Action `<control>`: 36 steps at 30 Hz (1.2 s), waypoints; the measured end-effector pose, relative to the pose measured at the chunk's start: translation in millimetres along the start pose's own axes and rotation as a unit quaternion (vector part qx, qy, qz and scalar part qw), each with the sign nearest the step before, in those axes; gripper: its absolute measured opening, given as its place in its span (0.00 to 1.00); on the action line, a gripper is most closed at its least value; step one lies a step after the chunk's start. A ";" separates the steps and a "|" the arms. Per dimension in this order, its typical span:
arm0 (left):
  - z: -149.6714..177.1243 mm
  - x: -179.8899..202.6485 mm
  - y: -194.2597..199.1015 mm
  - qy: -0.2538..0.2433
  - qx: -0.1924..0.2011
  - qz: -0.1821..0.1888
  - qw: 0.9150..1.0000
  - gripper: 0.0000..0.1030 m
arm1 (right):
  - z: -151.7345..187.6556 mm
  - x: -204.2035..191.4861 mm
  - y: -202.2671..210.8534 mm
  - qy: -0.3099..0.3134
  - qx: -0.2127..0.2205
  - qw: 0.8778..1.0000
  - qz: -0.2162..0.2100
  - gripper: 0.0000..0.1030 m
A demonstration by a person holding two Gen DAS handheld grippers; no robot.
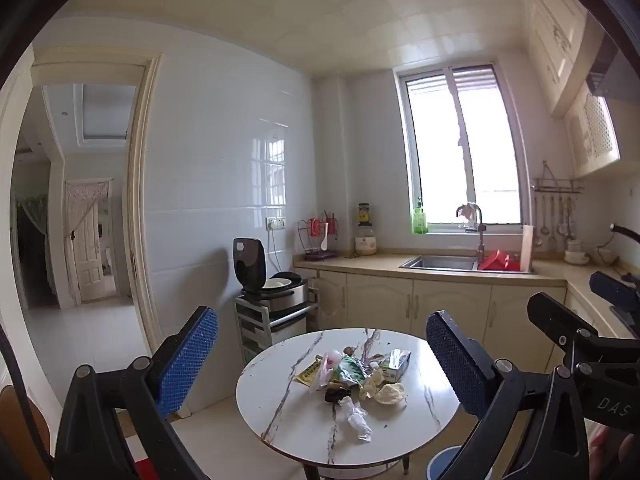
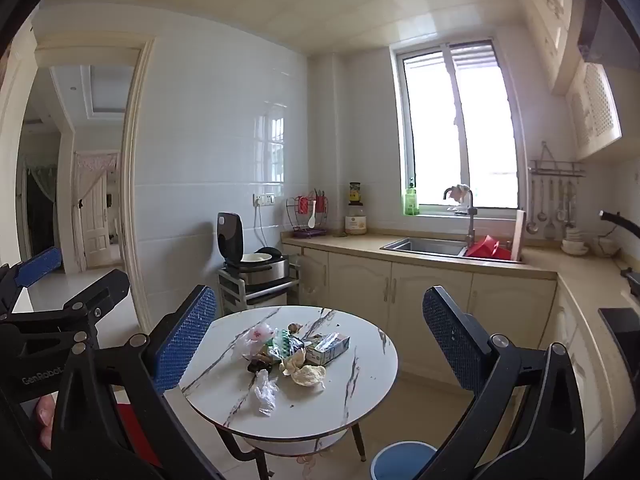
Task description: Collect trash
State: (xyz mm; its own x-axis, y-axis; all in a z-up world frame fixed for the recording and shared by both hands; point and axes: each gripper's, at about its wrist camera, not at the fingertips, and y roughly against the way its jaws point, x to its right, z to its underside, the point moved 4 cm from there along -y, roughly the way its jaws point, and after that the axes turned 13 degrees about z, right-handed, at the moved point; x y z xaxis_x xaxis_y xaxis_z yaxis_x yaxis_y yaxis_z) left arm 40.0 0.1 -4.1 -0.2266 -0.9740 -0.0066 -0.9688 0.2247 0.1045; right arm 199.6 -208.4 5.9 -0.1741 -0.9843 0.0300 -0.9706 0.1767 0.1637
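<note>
A pile of trash [image 1: 354, 374] lies in the middle of a round white marble table [image 1: 280, 432]: wrappers, a small carton [image 1: 396, 363], crumpled paper [image 1: 390, 394] and clear plastic [image 1: 358, 420]. The pile also shows in the right wrist view [image 2: 292, 354] on the table [image 2: 340, 408]. My left gripper [image 1: 320, 360] is open and empty, held above and short of the table. My right gripper [image 2: 318, 338] is open and empty, also short of the pile. A blue bin [image 2: 402, 462] stands on the floor by the table's right side.
A kitchen counter with a sink [image 1: 440, 263] runs along the back and right. A rice cooker [image 1: 268, 280] sits on a cart left of the cabinets. A doorway [image 1: 80, 220] opens at left. The blue bin [image 1: 442, 464] is partly behind my finger.
</note>
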 end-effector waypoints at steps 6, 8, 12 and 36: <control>0.5 4.4 1.4 -0.001 0.001 -0.012 1.000 0.99 | 0.3 -1.1 -1.6 0.007 -0.006 1.000 0.000 1.00; 2.2 0.0 3.4 0.002 0.004 -0.006 1.000 0.99 | 0.0 -1.3 -2.2 0.007 -0.006 1.000 0.001 1.00; 4.1 -0.6 7.6 0.002 0.002 -0.006 1.000 0.99 | 0.6 -1.0 -4.2 0.008 -0.006 1.000 0.003 1.00; 0.1 2.5 3.5 -0.004 0.003 -0.004 1.000 0.99 | 5.1 -1.2 0.4 0.004 -0.006 1.000 0.002 1.00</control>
State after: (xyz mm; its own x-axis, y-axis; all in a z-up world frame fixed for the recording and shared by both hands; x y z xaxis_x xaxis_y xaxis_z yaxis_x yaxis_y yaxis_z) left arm 36.0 -1.6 -3.8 -0.2205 -0.9753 -0.0153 -0.9710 0.2180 0.0985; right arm 198.6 -207.1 0.9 -0.1758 -0.9837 0.0384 -0.9681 0.1798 0.1747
